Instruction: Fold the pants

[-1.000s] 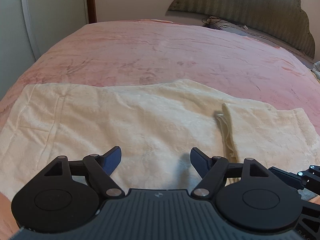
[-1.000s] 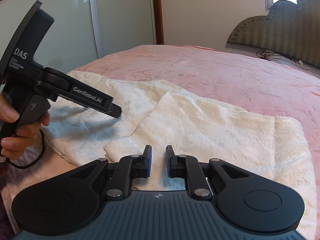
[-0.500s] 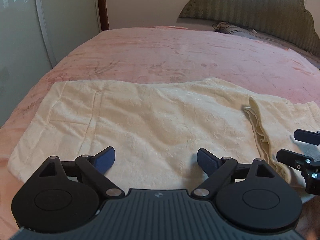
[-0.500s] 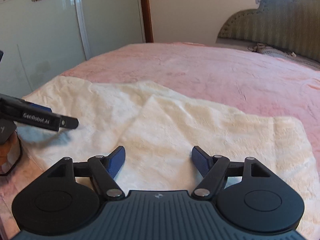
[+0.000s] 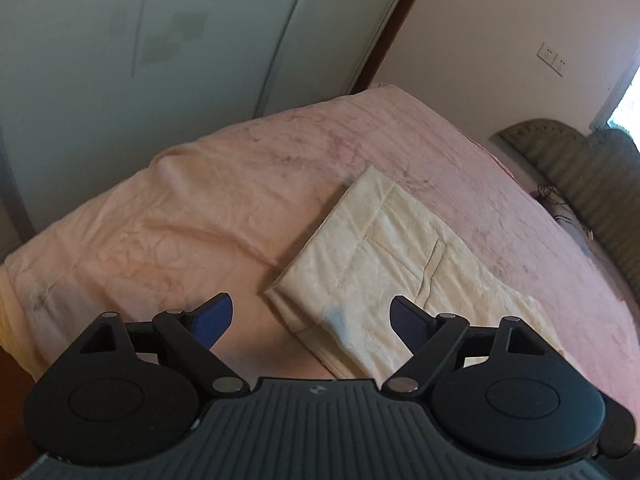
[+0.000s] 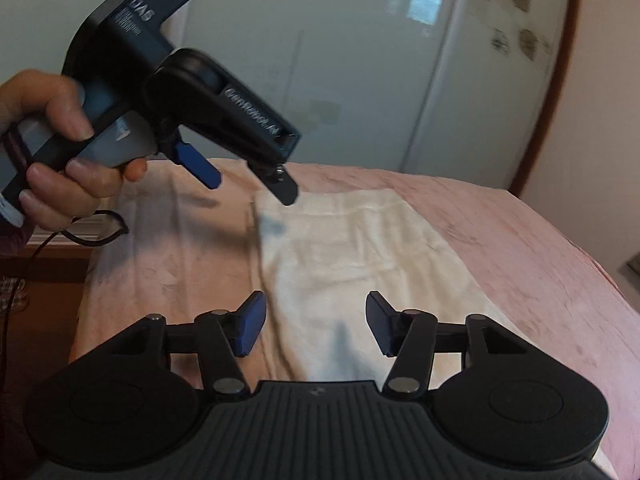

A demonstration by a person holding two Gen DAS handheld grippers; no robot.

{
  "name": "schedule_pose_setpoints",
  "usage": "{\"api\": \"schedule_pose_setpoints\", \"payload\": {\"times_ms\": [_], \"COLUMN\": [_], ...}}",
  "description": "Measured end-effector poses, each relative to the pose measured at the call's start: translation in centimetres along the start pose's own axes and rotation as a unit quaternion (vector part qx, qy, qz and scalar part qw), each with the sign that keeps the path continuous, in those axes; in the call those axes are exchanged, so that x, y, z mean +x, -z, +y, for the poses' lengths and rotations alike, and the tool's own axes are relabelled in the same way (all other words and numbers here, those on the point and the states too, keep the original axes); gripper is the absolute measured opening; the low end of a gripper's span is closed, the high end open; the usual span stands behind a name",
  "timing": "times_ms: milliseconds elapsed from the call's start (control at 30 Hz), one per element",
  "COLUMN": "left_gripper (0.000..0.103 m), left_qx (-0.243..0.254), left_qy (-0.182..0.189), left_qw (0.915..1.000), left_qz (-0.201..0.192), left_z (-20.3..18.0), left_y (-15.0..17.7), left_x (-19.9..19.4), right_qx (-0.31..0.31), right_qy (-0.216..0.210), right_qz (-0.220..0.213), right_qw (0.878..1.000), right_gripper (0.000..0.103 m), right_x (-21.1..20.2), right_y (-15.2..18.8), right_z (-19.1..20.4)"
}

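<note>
The pants lay folded on the pink bed, their long side running away and to the left. The left hand-held gripper hung over their near corner, wide open and empty. The right hand-held gripper, open and empty, waited over their other end. Bare bed lay all around.

The black two-finger left gripper with blue pads has its jaws spread wide, and nothing is between them. In the right wrist view the same left gripper is raised and tilted, its fingers pointing down and forward. The person's bare left hand is wrapped around its dark grey handle. The black two-finger right gripper with blue pads also has its jaws wide apart and holds nothing.
</note>
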State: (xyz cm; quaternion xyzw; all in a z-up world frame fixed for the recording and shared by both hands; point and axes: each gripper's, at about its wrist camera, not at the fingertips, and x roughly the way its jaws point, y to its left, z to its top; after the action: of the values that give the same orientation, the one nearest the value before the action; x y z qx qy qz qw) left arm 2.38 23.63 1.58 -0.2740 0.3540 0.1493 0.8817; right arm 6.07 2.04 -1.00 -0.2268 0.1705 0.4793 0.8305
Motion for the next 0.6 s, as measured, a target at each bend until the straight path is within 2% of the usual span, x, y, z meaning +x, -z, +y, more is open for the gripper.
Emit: {"api": "schedule_pose_setpoints", "payload": {"times_ms": [67, 167, 200, 267, 300, 333, 400, 467, 600], "left_gripper": [0.079, 0.073, 0.072, 0.066, 0.063, 0.050, 0.041, 0.018, 0.018], "left_qx": [-0.025, -0.059, -0.066, -0.083, -0.096, -0.109, -0.118, -0.116, -0.114], "left_qy": [0.029, 0.059, 0.066, 0.067, 0.070, 0.076, 0.076, 0.074, 0.084], "left_qw": [0.9990, 0.9954, 0.9943, 0.9924, 0.9910, 0.9892, 0.9885, 0.9893, 0.9893], "left_qz": [0.022, 0.048, 0.053, 0.061, 0.062, 0.062, 0.058, 0.047, 0.035], "left_z": [0.9, 1.6, 1.7, 2.0, 2.3, 2.6, 2.9, 3.1, 3.5], "left_y": [-0.1, -0.2, 0.0, 0.3, 0.3, 0.3, 0.4, 0.4, 0.6], "left_x": [0.4, 1.3, 1.9, 2.6, 2.8, 3.1, 3.2, 3.0, 2.6], "right_qx": [-0.038, -0.067, -0.072, -0.077, -0.074, -0.073, -0.074, -0.071, -0.071], "right_qy": [0.001, 0.013, 0.021, 0.026, 0.023, 0.021, 0.018, 0.011, 0.003], "right_qz": [0.008, 0.027, 0.032, 0.037, 0.039, 0.039, 0.040, 0.035, 0.033], "right_qw": [0.999, 0.997, 0.997, 0.996, 0.996, 0.996, 0.996, 0.997, 0.997], "right_gripper": [0.049, 0.035, 0.030, 0.026, 0.018, 0.016, 0.013, 0.011, 0.010], "right_x": [1.7, 3.7, 3.8, 4.0, 4.1, 4.0, 4.2, 4.0, 4.2], "right_y": [-0.7, -0.8, -0.6, -0.4, -0.4, -0.3, -0.4, -0.5, -0.6], "right_z": [1.4, 2.4, 2.6, 2.7, 2.7, 2.8, 2.8, 2.9, 3.0]}}
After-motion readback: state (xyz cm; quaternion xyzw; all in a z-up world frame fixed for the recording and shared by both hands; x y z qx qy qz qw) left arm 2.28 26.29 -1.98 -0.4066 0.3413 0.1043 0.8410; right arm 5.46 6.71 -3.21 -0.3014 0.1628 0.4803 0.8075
